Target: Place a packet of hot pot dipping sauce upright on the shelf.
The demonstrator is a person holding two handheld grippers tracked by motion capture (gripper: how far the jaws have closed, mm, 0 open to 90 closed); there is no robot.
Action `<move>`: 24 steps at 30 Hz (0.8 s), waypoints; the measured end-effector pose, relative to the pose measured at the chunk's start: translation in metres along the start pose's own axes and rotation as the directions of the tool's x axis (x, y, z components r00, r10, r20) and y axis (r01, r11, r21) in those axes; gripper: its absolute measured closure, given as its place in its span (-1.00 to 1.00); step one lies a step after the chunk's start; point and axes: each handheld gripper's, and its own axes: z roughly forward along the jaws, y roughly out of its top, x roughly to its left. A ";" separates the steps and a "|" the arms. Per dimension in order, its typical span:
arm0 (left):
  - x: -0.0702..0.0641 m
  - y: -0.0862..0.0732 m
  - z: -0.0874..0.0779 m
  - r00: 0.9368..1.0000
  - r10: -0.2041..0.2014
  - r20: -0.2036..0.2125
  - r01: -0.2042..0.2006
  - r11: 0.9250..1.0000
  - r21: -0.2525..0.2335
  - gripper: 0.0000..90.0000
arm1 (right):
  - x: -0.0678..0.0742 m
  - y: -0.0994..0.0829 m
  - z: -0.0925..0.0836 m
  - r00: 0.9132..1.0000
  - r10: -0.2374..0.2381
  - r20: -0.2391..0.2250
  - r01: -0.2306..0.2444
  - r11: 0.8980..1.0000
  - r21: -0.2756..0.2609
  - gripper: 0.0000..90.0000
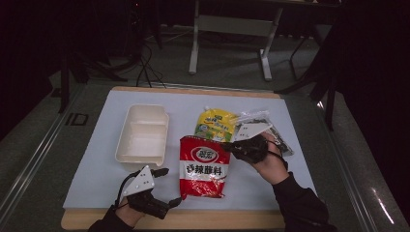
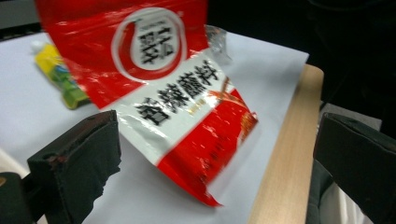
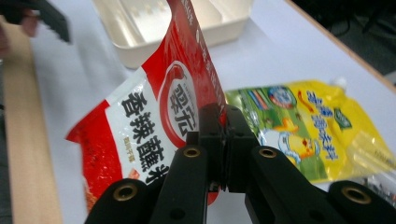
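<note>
The right gripper (image 1: 227, 145) pinches the upper edge of the red packet (image 1: 204, 166), its jaws pressed together on the foil, and the packet hangs tilted above the white sheet (image 1: 96, 179) near the table's front edge. The left gripper (image 1: 169, 186) hovers just beside the packet's lower corner with jaws spread and nothing between them. A yellow pouch (image 1: 215, 124) lies behind, and a white tray (image 1: 141, 133) sits to the left.

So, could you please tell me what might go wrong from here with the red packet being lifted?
1. The right gripper pinches only the top edge of the red packet, so it could slip out.
2. The hanging packet could swing against the yellow pouch or the white tray.
3. The left gripper is open nearby and gives no support.
</note>
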 end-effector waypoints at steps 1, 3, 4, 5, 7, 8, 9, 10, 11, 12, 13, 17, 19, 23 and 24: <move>0.002 0.002 -0.001 1.000 0.006 -0.010 -0.006 1.000 -0.003 -0.96 | 0.002 0.002 -0.002 1.000 -0.007 -0.002 0.007 1.000 -0.003 0.97; 0.005 0.007 -0.003 1.000 0.010 -0.030 -0.010 1.000 -0.003 -0.96 | 0.008 0.006 -0.006 0.999 -0.031 -0.011 0.031 0.999 -0.012 0.97; 0.007 0.009 -0.003 0.999 0.017 -0.036 -0.017 1.000 0.002 -0.96 | 0.010 0.007 -0.008 0.999 -0.038 -0.013 0.038 0.999 -0.015 0.97; 0.009 0.011 -0.002 0.999 0.019 -0.047 -0.019 1.000 0.004 -0.96 | 0.011 0.009 -0.009 0.999 -0.043 -0.022 0.042 0.999 -0.024 0.97; 0.013 0.015 -0.001 0.998 0.016 -0.060 -0.016 1.000 0.016 -0.96 | 0.015 0.013 -0.013 0.998 -0.054 -0.038 0.053 0.998 -0.037 0.97; 0.016 0.017 0.000 0.998 0.008 -0.069 -0.007 1.000 0.019 -0.96 | 0.018 0.015 -0.015 0.997 -0.063 -0.044 0.061 0.997 -0.040 0.97; 0.019 0.019 0.001 0.998 0.001 -0.069 0.000 1.000 0.018 -0.96 | 0.021 0.018 -0.018 0.996 -0.080 -0.048 0.077 0.996 -0.050 0.97; 0.022 0.020 0.001 0.998 -0.007 -0.067 0.009 1.000 0.022 -0.96 | 0.023 0.020 -0.019 0.995 -0.086 -0.051 0.083 0.995 -0.052 0.97; 0.025 0.022 0.002 0.997 -0.008 -0.077 0.010 1.000 0.029 -0.96 | 0.026 0.022 -0.020 0.994 -0.098 -0.056 0.095 0.994 -0.057 0.97; 0.029 0.023 0.002 0.997 -0.002 -0.074 0.004 0.999 0.038 -0.96 | 0.028 0.023 -0.021 0.992 -0.110 -0.059 0.106 0.992 -0.061 0.97; 0.032 0.024 0.003 0.998 0.000 -0.060 0.003 0.999 0.045 -0.96 | 0.029 0.025 -0.022 0.991 -0.118 -0.063 0.114 0.992 -0.058 0.97; 0.039 0.031 0.008 1.000 0.002 -0.010 -0.001 0.999 0.049 -0.70 | 0.035 0.030 -0.023 0.987 -0.147 -0.071 0.143 0.988 -0.060 0.97; 0.042 0.034 0.013 1.000 0.012 0.028 -0.014 0.998 0.066 -0.53 | 0.038 0.032 -0.024 0.985 -0.153 -0.080 0.148 0.986 -0.073 0.97; 0.041 0.031 0.023 0.995 0.023 0.097 -0.031 0.996 0.086 -0.03 | 0.044 0.037 -0.029 0.982 -0.172 -0.082 0.165 0.983 -0.084 0.97; 0.041 0.030 0.024 0.993 0.018 0.115 -0.029 0.996 0.089 0.10 | 0.045 0.038 -0.030 0.981 -0.177 -0.082 0.170 0.982 -0.082 0.97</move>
